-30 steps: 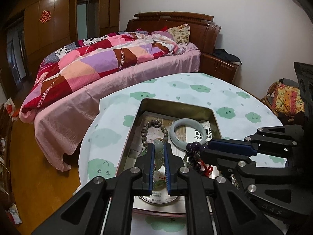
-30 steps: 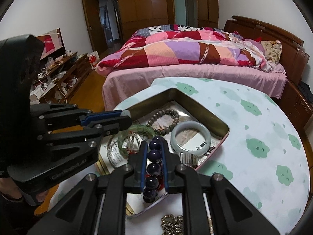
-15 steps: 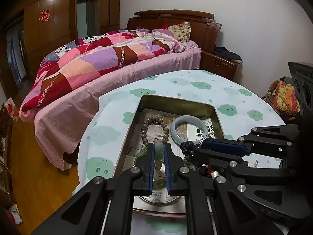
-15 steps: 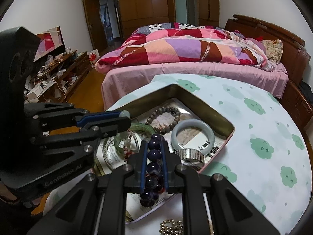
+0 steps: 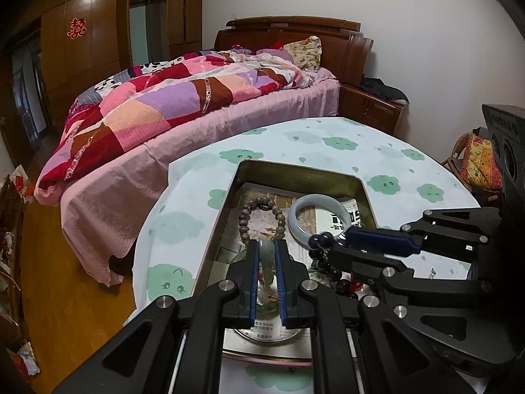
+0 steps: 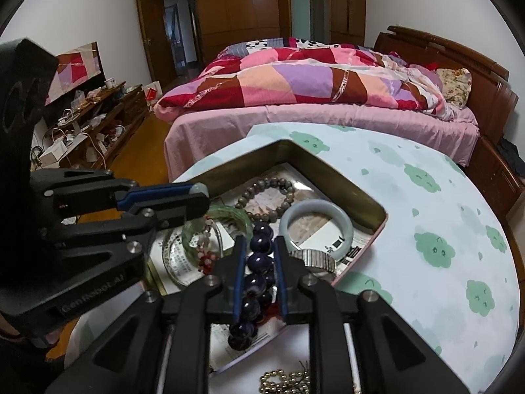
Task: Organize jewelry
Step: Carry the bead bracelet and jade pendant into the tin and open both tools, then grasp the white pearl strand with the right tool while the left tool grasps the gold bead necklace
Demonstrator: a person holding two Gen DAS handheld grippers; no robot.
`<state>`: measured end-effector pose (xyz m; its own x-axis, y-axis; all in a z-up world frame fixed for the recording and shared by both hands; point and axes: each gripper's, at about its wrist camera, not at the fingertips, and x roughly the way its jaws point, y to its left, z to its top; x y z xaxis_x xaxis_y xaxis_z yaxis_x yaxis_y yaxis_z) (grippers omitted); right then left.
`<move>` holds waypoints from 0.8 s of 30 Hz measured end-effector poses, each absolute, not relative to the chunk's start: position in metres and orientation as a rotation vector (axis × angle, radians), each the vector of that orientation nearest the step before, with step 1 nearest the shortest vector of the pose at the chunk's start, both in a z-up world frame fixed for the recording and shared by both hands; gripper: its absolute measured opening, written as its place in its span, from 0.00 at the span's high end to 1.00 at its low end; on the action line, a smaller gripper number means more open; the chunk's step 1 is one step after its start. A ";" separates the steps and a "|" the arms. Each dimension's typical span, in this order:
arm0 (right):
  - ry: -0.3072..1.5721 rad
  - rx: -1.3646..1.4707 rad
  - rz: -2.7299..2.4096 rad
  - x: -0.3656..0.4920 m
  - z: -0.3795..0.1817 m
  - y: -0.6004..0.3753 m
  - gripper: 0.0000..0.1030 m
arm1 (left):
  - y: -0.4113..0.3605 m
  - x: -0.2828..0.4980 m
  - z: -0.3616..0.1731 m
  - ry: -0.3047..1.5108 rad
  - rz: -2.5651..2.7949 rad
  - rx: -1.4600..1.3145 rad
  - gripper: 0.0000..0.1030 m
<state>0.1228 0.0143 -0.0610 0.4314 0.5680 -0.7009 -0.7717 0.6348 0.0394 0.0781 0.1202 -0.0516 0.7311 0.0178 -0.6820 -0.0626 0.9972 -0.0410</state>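
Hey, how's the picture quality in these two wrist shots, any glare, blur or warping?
Left wrist: strong fisheye bending, dark vignette corners, glare streaks on the wardrobe; the green bangle between the left gripper is sharp. Right wrist: same warping; the purple beads in the right gripper are crisp, and the tin wall is shadowed inside.
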 end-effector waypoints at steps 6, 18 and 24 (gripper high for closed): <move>0.741 -0.278 0.833 0.128 -0.060 0.007 0.53 | 0.125 0.077 -0.047 0.732 0.082 -0.067 0.56; 0.765 -0.222 0.776 0.136 -0.062 -0.023 0.37 | 0.122 0.075 -0.045 0.720 0.113 -0.046 0.34; 0.783 -0.211 0.743 0.129 -0.064 -0.047 0.33 | 0.123 0.074 -0.045 0.720 0.142 -0.063 0.33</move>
